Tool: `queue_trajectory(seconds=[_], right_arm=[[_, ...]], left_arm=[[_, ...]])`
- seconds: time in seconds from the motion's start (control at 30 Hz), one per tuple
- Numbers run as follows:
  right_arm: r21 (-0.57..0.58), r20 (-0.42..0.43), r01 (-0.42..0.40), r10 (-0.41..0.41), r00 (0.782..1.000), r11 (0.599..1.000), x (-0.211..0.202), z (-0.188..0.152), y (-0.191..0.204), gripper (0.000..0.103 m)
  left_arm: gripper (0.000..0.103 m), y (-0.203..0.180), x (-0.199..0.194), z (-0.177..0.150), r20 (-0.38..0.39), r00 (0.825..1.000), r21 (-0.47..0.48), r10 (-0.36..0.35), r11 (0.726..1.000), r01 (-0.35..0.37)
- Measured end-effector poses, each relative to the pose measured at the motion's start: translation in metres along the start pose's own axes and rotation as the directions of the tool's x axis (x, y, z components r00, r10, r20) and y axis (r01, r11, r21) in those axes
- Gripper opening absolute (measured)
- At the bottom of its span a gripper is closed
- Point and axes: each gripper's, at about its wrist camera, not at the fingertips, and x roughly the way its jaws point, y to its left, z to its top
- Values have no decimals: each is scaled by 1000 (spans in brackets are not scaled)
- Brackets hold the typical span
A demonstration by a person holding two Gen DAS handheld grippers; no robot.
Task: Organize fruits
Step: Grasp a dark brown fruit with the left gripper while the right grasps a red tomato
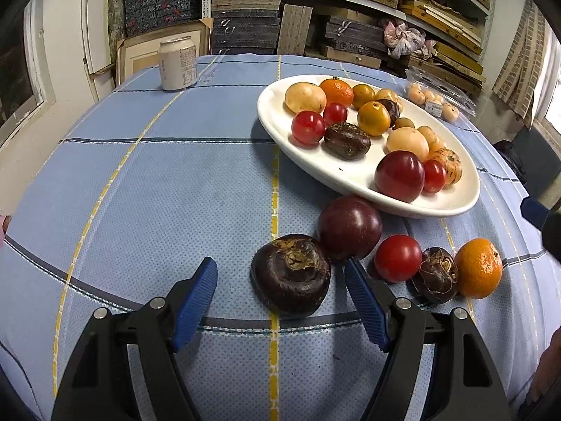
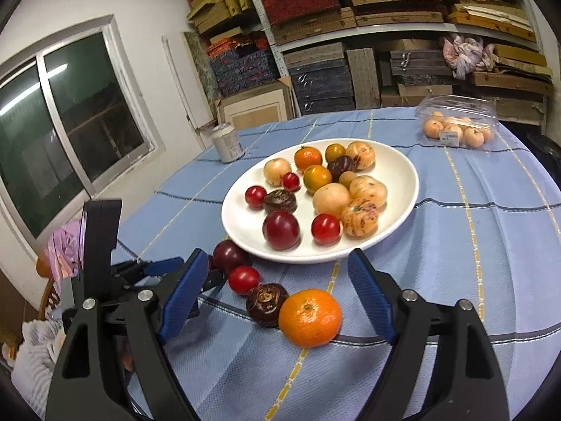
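The left claw (image 1: 280, 273) is held open, its blue pads on both sides of a large dark water chestnut (image 1: 291, 275) without pressing it; it seems this fruit is framed so that it can be taken next. The right claw (image 2: 278, 287) is also held open, and the mandarin (image 2: 310, 317) is seen between its pads, not yet touched, probably for the same reason. Five loose fruits are laid on the worktop (image 1: 140, 193) in a row in front of the plate: the large water chestnut, one dark plum (image 1: 349, 226), one cherry tomato (image 1: 398, 258), one smaller water chestnut (image 1: 434, 275) and the mandarin, each touching or just beside its neighbour. Just behind them the white plate (image 1: 273, 112) is placed, and most of the fruits are collected on it already, so the task is judged to be far along. On the plate are counted three cherry tomatoes, one red plum, two water chestnuts, one mandarin, two green-orange citrus fruits and about six pale round fruits, some partly hidden. Further away, one can (image 1: 177, 63) is standing upright, and one clear box (image 2: 455, 121) with more pale fruits is set near the far edge.
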Motion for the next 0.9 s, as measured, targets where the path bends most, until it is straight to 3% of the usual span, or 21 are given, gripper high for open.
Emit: queue_trajectory(seconds=[0.17,0.23,0.33,0.9], right_arm=[[-42,-17,10,-11,1000,999,6,-4,10,80],[-44,-22,12,-13,1000,999,7,-6,11,80],[-46,-27,16,-17,999,999,9,-7,12,80],[-114,-91,35,-46,995,993,28,-13,31,80]], left_arm=[[62,-3,-2,0,6,1000,13,-20,1000,20],[50,-6,-3,-1,8,1000,25,-27,999,27],[44,-7,-3,-2,8,1000,30,-16,999,16],[44,-6,-26,-3,104,993,50,62,997,-67]])
